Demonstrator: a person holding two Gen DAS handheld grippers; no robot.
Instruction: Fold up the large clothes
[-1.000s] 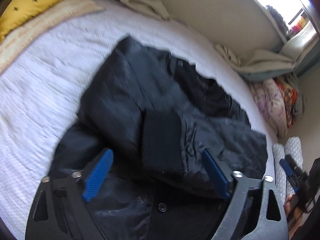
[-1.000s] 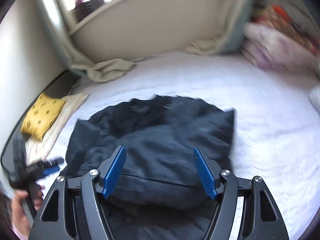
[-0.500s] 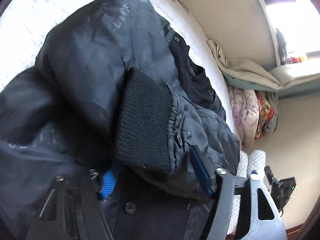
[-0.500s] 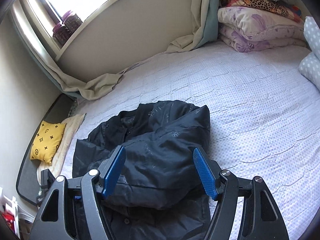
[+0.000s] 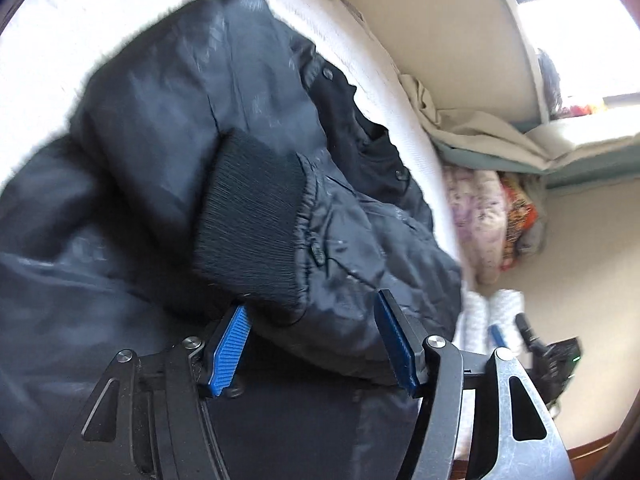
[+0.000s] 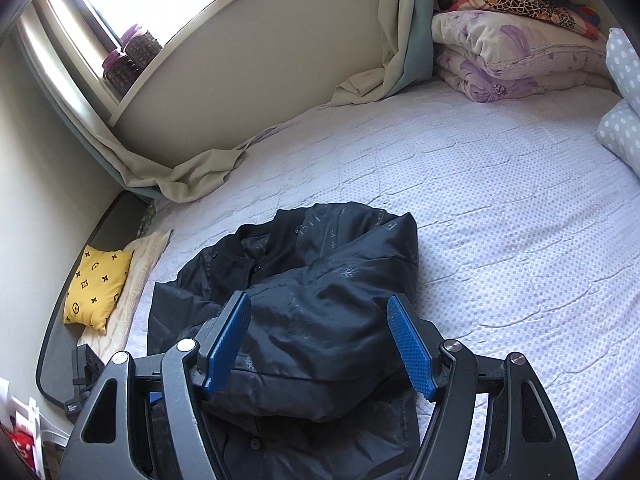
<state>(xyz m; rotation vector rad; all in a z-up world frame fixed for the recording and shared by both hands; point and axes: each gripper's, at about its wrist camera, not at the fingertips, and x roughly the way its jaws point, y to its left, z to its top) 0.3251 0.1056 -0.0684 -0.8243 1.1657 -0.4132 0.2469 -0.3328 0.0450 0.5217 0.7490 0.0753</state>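
A black padded jacket (image 6: 320,300) lies partly folded on the white bed (image 6: 500,200). In the left wrist view the jacket (image 5: 160,160) fills the frame, with a ribbed knit cuff (image 5: 256,236) lying on top. My left gripper (image 5: 312,344) is open, low over the jacket, its blue pads either side of the sleeve end just below the cuff. My right gripper (image 6: 320,344) is open and empty, hovering above the near part of the jacket. The right gripper also shows at the left wrist view's right edge (image 5: 516,332).
A yellow patterned cushion (image 6: 98,284) lies at the bed's left end. Folded floral quilts (image 6: 512,52) and dotted pillows (image 6: 624,120) sit at the far right. Loose curtain fabric (image 6: 192,172) drapes along the wall side. A windowsill holds baskets (image 6: 128,60).
My left gripper has dropped close to the jacket, its pads now around the sleeve end below the cuff. My right gripper has drawn back a little; it stays open.
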